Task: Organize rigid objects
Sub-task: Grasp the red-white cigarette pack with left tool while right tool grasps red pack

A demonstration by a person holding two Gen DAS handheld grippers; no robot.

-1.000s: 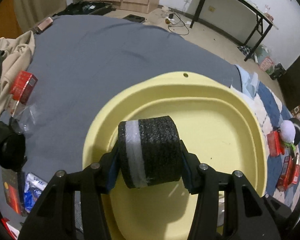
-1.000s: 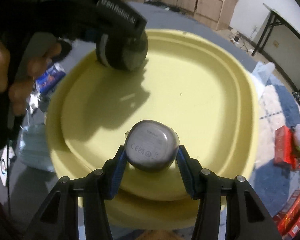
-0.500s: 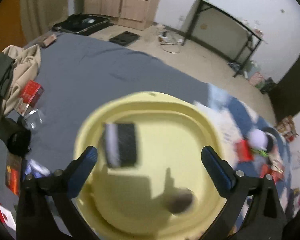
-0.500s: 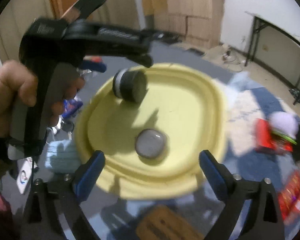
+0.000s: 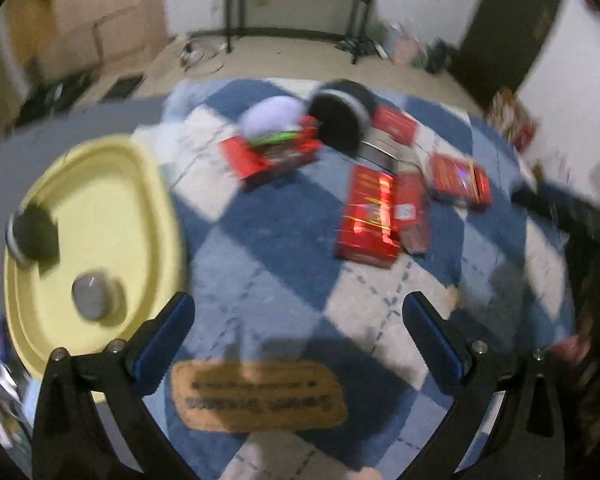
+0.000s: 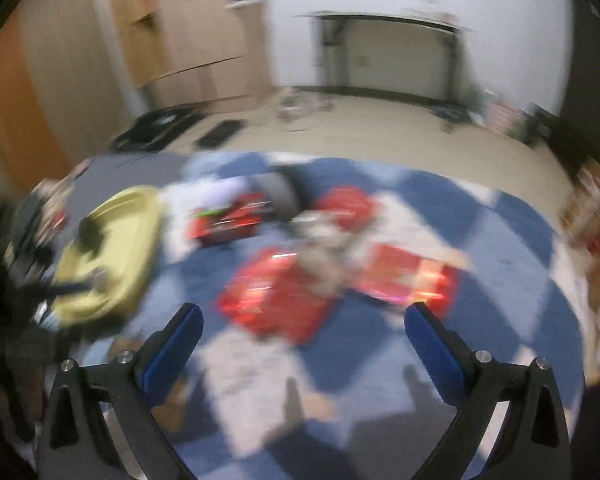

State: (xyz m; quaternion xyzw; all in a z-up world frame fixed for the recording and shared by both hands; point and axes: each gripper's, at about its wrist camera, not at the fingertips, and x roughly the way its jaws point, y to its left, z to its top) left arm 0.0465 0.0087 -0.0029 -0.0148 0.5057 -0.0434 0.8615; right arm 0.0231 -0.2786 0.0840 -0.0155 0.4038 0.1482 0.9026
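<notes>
Left gripper [image 5: 299, 318] and right gripper [image 6: 304, 328] both angled downward, blue-padded fingers [image 5: 162, 338] spread wide, nothing between.

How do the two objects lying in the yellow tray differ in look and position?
The black roll is dark and rough-looking with a pale band at one end; the grey case is smooth, light and rounded. The black roll lies toward the far side of the yellow tray; the grey case lies nearer the camera. The black roll looks bigger than the grey case. Both rest loose in the tray, held by neither gripper.
</notes>
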